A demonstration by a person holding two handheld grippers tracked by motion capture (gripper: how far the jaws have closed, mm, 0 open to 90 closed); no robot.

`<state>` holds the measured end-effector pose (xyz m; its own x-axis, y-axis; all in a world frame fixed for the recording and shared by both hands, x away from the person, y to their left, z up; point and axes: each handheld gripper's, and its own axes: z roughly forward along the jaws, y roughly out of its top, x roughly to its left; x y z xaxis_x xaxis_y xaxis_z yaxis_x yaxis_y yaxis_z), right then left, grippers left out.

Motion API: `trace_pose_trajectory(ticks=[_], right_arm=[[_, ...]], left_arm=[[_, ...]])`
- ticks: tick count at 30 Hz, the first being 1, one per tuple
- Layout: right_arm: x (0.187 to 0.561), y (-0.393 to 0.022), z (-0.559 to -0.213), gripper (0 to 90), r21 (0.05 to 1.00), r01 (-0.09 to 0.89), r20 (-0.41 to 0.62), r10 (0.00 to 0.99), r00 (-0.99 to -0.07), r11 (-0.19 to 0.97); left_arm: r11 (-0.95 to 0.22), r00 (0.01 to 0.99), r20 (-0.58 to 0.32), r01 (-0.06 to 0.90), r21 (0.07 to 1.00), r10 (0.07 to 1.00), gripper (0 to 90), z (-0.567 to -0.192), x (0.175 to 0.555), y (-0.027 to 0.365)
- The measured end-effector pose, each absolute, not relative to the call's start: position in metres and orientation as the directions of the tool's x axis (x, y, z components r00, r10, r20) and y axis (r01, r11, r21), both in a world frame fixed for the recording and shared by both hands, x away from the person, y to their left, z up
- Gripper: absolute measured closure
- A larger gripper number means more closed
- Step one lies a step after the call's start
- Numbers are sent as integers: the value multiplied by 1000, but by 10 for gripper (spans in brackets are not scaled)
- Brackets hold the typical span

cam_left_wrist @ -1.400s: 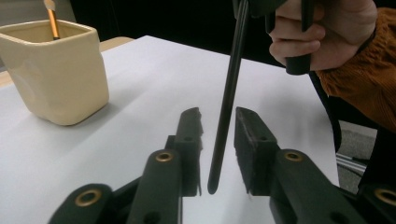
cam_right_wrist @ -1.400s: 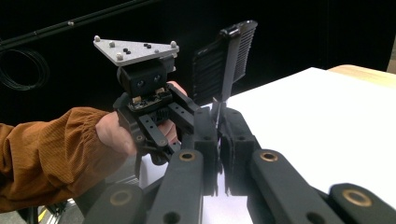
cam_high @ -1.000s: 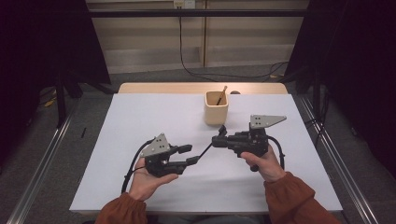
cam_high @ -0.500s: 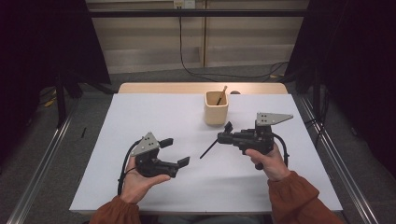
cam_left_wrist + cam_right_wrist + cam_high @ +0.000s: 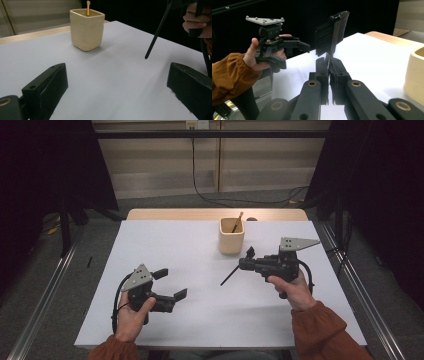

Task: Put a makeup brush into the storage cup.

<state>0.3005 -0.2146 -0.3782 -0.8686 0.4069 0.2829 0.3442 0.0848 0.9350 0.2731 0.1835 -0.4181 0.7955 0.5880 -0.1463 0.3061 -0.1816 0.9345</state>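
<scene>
Black brush [image 5: 235,271] now only in my right gripper [image 5: 248,261], clamped; left gripper [image 5: 171,283] just opened wide, empty, pulled clear. Cup [image 5: 232,235] next.

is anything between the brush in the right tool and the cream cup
Nothing visible: the right tool grips the black brush just in front of the cream cup, with bare white table between. The open left tool is off to the side.

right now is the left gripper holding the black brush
No, the left gripper has its jaws wide open with nothing between them, having just been opening, while the black brush is clamped in the right gripper.
</scene>
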Motion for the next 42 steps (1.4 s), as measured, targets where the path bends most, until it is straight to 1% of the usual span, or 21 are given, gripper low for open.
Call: trace_pose_trajectory(ticks=[2,11,14,24,34,42], right_arm=[[301,-217,-378,854,934,347,284,417,-863,82],[306,-230,-377,854,933,352,278,466,-840,78],[308,-233,-376,854,929,361,287,469,-835,75],[315,-240,-364,854,929,357,258,522,-813,99],[326,-244,-351,854,930,350,235,559,-795,107],[336,-250,-339,854,934,341,213,590,-778,112]], left_arm=[[-195,790,-128,299,934,599,33,-419,271,187],[-187,753,-121,311,932,647,24,-421,263,200],[-187,752,-121,311,932,648,25,-421,261,205],[-174,727,-118,313,934,676,25,-424,250,221],[-146,707,-144,333,932,692,28,-431,245,229],[-128,700,-138,314,941,701,32,-431,238,234]])
